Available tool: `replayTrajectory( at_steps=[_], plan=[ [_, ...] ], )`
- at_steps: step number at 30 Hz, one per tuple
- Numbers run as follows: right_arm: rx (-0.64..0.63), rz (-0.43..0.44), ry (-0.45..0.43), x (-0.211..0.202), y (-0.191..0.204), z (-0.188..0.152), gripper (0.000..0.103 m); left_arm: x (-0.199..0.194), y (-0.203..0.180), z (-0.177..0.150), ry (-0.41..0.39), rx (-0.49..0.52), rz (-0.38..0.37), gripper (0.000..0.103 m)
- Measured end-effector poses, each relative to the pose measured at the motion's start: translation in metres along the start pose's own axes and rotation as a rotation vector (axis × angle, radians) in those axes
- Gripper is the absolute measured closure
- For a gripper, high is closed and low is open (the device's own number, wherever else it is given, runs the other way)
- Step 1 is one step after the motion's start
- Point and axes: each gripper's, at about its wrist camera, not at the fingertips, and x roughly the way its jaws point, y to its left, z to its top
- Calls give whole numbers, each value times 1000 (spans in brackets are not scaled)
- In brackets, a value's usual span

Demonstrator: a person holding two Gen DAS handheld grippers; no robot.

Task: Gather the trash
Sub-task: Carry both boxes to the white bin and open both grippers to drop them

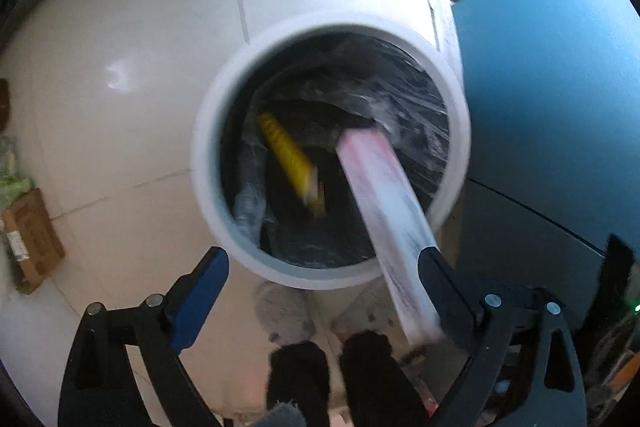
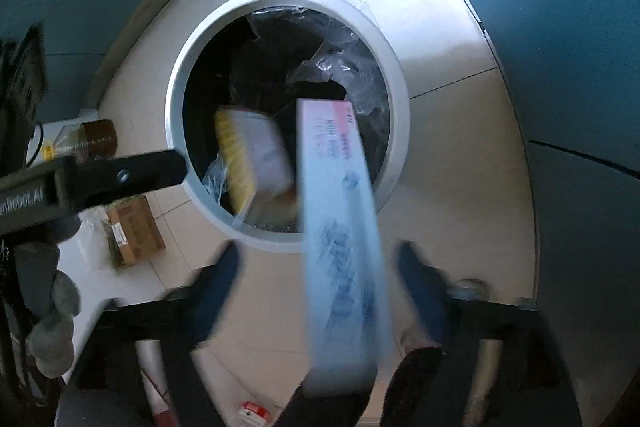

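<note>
A round white trash bin (image 1: 208, 163) with a dark plastic liner stands on the tiled floor; it also shows in the right wrist view (image 2: 176, 115). A long white and pink box (image 1: 384, 203), motion-blurred, slants into the bin mouth; in the right wrist view (image 2: 340, 227) it hangs free between the fingers. A yellow and white box (image 1: 290, 163) lies inside the bin, and the right wrist view (image 2: 252, 159) shows it too. My left gripper (image 1: 320, 263) is open above the bin's near rim. My right gripper (image 2: 320, 267) is open, with both fingers apart from the long box.
A cardboard box (image 2: 134, 231) and a brown bottle (image 2: 90, 139) sit on the floor left of the bin. Blue cabinet fronts (image 1: 540, 87) stand to the right. The left gripper's body (image 2: 100, 179) reaches in from the left. Feet in dark slippers (image 1: 332, 379) are below.
</note>
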Motion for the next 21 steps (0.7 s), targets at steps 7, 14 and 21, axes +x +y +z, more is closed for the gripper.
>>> replayTrajectory(
  at_steps=[7,14,21],
  plan=[
    [-52,-196,-172,-27,4,18,0,-31,2,-26,-288,27,254,6],
    [-87,-300,-278,-39,19,8,0,-47,4,-48,-374,26,331,6],
    [-102,-281,-344,-86,43,-23,0,-106,-8,-98,-446,25,331,6]
  ],
)
